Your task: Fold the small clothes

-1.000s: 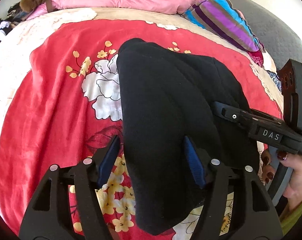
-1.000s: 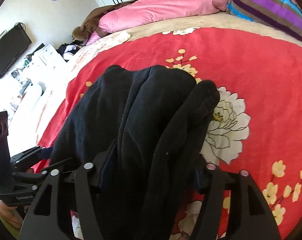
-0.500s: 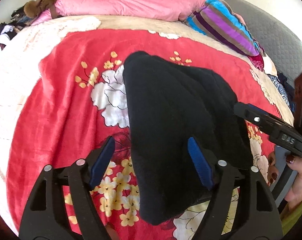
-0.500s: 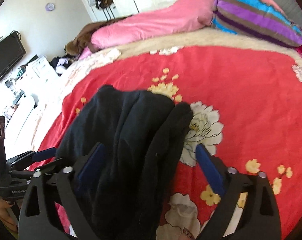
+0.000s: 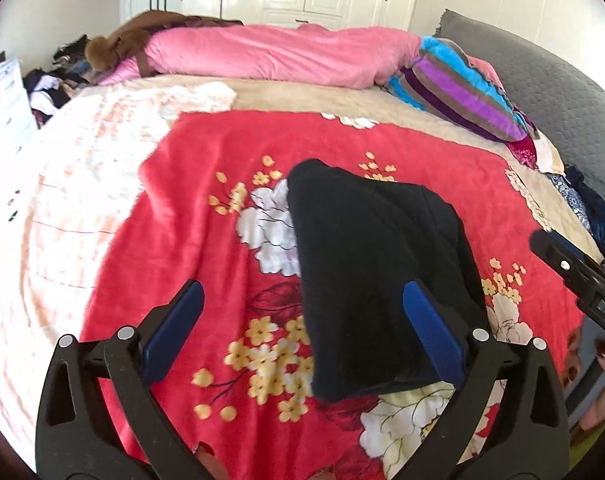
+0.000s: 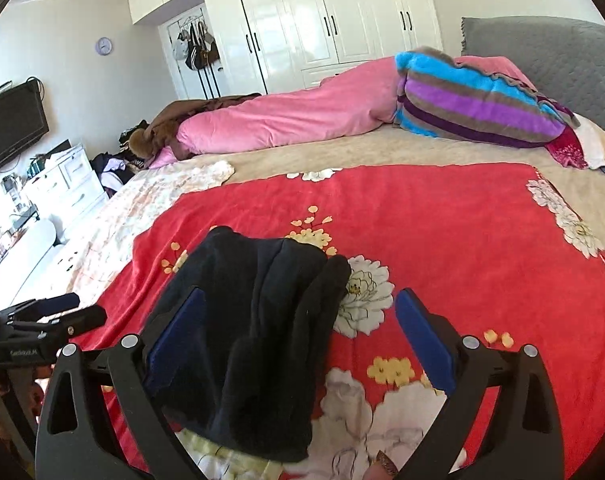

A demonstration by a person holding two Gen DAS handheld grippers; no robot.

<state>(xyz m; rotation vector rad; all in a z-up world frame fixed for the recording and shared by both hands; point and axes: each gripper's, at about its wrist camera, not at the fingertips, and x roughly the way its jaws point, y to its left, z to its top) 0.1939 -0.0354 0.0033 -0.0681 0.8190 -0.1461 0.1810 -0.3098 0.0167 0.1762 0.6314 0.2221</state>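
A folded black garment [image 5: 376, 280] lies on the red flowered blanket [image 5: 206, 216] that covers the middle of the bed, its folded layers stacked into a thick, narrow bundle. In the left wrist view the left hand-held gripper [image 5: 302, 328] hangs above the blanket with its blue-padded fingers [image 5: 170, 330] spread wide and nothing between them that they grip; the garment's near end sits just inside the right-side pad without being pinched. The right hand-held gripper [image 6: 298, 340] is likewise released, its pads wide apart, and in the right wrist view the garment [image 6: 254, 332] lies in front of its left-side pad, with bare blanket [image 6: 462, 240] and a white flower print in the rest of the gap. Each tool shows at the edge of the other's view: the right one at the far right of the left view [image 5: 574, 276], with a hand [image 5: 598, 384] with dark nail polish below it, and the left one at the far left of the right view [image 6: 42, 320]. Farther back on the bed lie a pink duvet [image 6: 294, 120] and a striped pillow [image 6: 474, 100]. White wardrobe doors [image 6: 302, 20] stand beyond the bed.
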